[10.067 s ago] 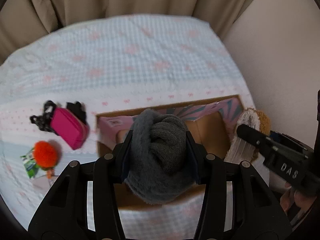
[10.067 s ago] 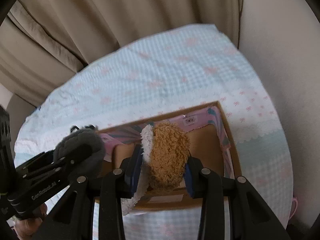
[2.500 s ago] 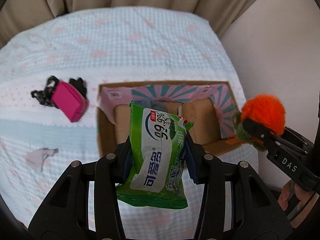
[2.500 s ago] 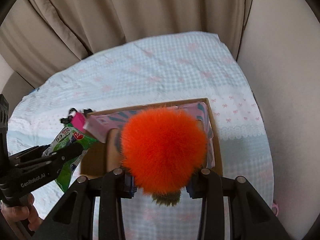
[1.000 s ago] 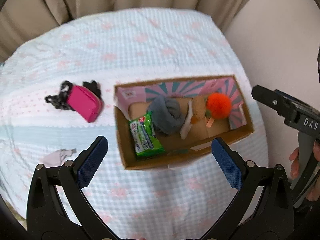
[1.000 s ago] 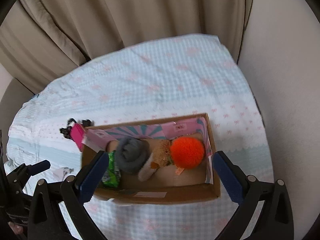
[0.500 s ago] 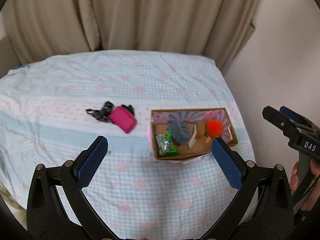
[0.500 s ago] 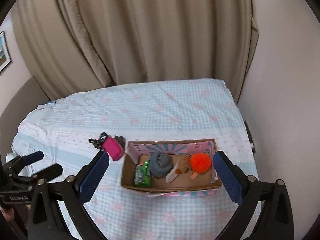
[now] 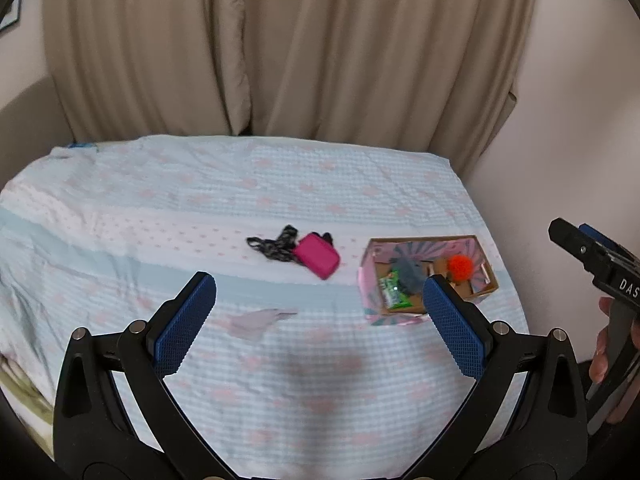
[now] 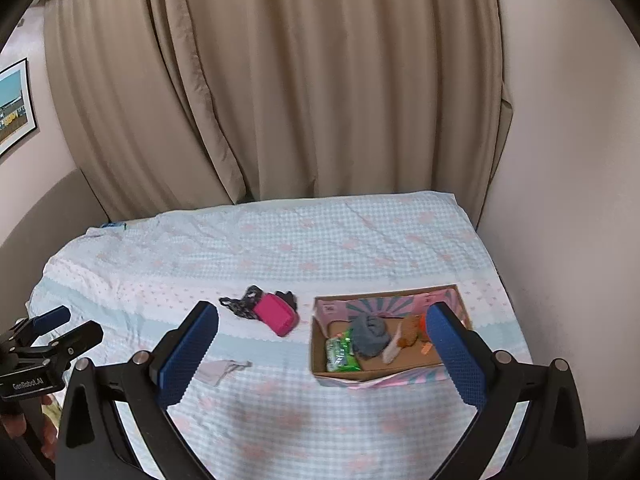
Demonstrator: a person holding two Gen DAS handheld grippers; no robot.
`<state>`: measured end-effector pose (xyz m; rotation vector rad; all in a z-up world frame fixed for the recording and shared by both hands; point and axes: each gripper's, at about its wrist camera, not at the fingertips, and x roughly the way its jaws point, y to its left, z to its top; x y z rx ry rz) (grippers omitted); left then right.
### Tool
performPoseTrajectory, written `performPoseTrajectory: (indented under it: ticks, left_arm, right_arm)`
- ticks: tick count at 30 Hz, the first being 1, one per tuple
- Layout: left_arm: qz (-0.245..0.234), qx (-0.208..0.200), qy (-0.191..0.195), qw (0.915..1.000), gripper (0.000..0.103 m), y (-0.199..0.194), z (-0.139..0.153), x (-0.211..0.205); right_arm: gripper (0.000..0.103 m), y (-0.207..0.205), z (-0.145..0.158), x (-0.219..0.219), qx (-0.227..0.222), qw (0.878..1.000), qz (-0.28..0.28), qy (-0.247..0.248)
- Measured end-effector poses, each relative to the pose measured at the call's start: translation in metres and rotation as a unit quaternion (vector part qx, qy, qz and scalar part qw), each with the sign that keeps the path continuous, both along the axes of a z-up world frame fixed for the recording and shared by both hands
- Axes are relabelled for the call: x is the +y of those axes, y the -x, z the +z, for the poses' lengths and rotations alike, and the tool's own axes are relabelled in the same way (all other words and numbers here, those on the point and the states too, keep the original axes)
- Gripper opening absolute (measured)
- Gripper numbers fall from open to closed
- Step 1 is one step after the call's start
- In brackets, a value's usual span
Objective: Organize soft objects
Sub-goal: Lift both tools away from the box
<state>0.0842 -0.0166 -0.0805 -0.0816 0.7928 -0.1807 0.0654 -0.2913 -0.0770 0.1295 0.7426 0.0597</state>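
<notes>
1. While both tongs, left tongs (image 9: 320, 312) and right tongs (image 10: 324, 344), gape apart and empty, the pale blue checked bed (image 10: 320, 248) fills the room's corner.
2. Beige pleated curtains (image 10: 280, 80) hang at the far side.
3. At right, the open cardboard box (image 10: 320, 354) holds a green wipes packet (image 10: 340, 356), grey knitted bundle (image 10: 370, 336) and orange fluffy pompom (image 9: 460, 266).
4. A pink pouch (image 10: 276, 314) lies left of the box.

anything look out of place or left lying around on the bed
Yes. The pink pouch with its black strap lies on the bedspread beside the cardboard box, not in it, and a small pale scrap lies loose nearer the camera. The box's near wall looks creased.
</notes>
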Motion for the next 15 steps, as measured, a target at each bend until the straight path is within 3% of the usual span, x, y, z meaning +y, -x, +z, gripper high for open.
performPoseTrajectory:
  ticks: [9, 15]
  left_arm:
    - [-0.047, -0.001, -0.001, 0.9989, 0.103, -0.018, -0.008, 0.076]
    - [-0.092, 0.005, -0.007, 0.9957, 0.103, -0.046, -0.036, 0.098]
  right_arm:
    - [0.103, -0.003, 0.001, 0.074, -0.004, 1.000, -0.024, 0.010]
    - [0.103, -0.023, -0.020, 0.113, -0.006, 1.000, -0.023, 0.017]
